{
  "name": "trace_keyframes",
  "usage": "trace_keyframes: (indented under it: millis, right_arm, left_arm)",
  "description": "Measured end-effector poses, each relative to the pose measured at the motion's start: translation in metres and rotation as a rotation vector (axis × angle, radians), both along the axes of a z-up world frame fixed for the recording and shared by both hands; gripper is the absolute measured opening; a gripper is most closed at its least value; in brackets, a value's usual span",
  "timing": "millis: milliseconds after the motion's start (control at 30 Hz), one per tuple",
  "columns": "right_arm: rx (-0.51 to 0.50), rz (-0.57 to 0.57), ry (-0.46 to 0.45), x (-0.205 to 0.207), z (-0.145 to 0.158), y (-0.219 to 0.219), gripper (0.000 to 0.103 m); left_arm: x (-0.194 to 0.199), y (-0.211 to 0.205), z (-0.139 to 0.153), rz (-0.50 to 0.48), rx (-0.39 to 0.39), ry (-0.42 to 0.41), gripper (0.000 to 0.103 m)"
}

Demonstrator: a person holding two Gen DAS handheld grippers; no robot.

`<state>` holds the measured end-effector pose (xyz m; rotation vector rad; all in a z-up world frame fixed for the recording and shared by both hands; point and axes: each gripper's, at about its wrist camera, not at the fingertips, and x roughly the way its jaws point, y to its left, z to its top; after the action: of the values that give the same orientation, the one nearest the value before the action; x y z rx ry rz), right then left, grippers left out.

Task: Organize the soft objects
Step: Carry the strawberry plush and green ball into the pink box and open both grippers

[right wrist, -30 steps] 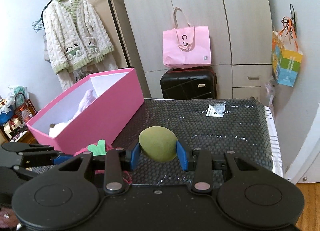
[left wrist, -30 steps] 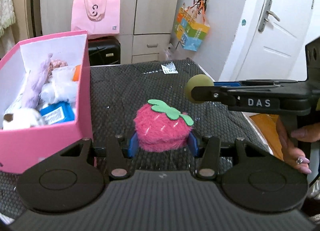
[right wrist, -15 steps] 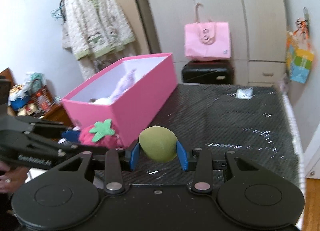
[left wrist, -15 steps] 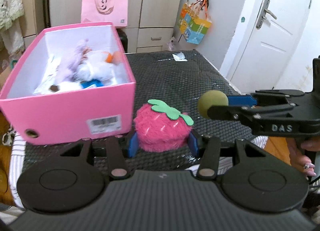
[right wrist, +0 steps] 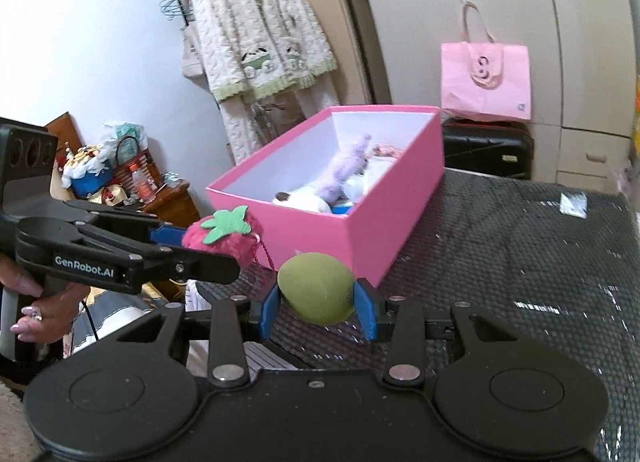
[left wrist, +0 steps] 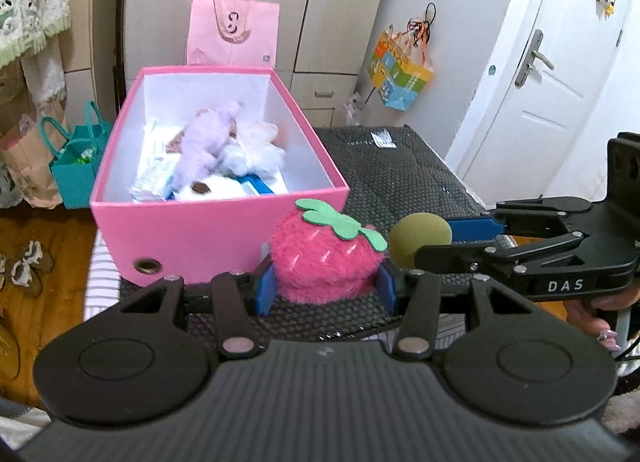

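Observation:
My left gripper is shut on a fuzzy pink plush strawberry with a green felt leaf, held just in front of the near wall of the pink box. That box holds a purple plush, white plush pieces and packets. To the right, my right gripper is shut on an olive-green soft ball, also in the air near the box's front corner. In the right wrist view the strawberry and left gripper hang to the left of the box.
The box sits on a black mesh-covered table with a small packet at the far side. Behind stand wardrobes, a pink tote bag on a black suitcase, and a white door. A teal bag stands on the floor to the left.
Both grippers have swung leftward around the table's end with their loads, so the box now appears end-on in front of them. Grips unchanged.

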<state>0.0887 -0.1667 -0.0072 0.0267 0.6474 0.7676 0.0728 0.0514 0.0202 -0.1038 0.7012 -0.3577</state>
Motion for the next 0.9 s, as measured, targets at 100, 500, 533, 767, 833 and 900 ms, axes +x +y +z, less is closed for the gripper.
trace_keyframes:
  millis: [100, 500, 533, 767, 833, 900]
  right_arm:
    - [0.000, 0.016, -0.014, 0.004, 0.006, 0.009, 0.046]
    - [-0.041, 0.011, -0.089, 0.052, 0.034, 0.052, 0.046]
    - [-0.041, 0.012, -0.091, 0.057, 0.036, 0.056, 0.046]
    - [-0.058, -0.005, -0.095, 0.102, 0.043, 0.075, 0.046]
    - [-0.071, -0.021, -0.093, 0.118, 0.043, 0.080, 0.046]
    - [-0.081, -0.037, -0.082, 0.133, 0.042, 0.086, 0.046]
  left_arm:
    - [0.004, 0.009, 0.007, 0.013, 0.010, -0.021, 0.049]
    - [0.049, 0.048, 0.025, 0.055, -0.002, -0.083, 0.049]
    - [0.055, 0.052, 0.025, 0.058, -0.002, -0.083, 0.049]
    - [0.100, 0.072, 0.021, 0.087, 0.008, -0.086, 0.049]
    - [0.117, 0.077, 0.019, 0.094, 0.012, -0.077, 0.049]
    - [0.133, 0.082, 0.016, 0.112, 0.031, -0.070, 0.049]
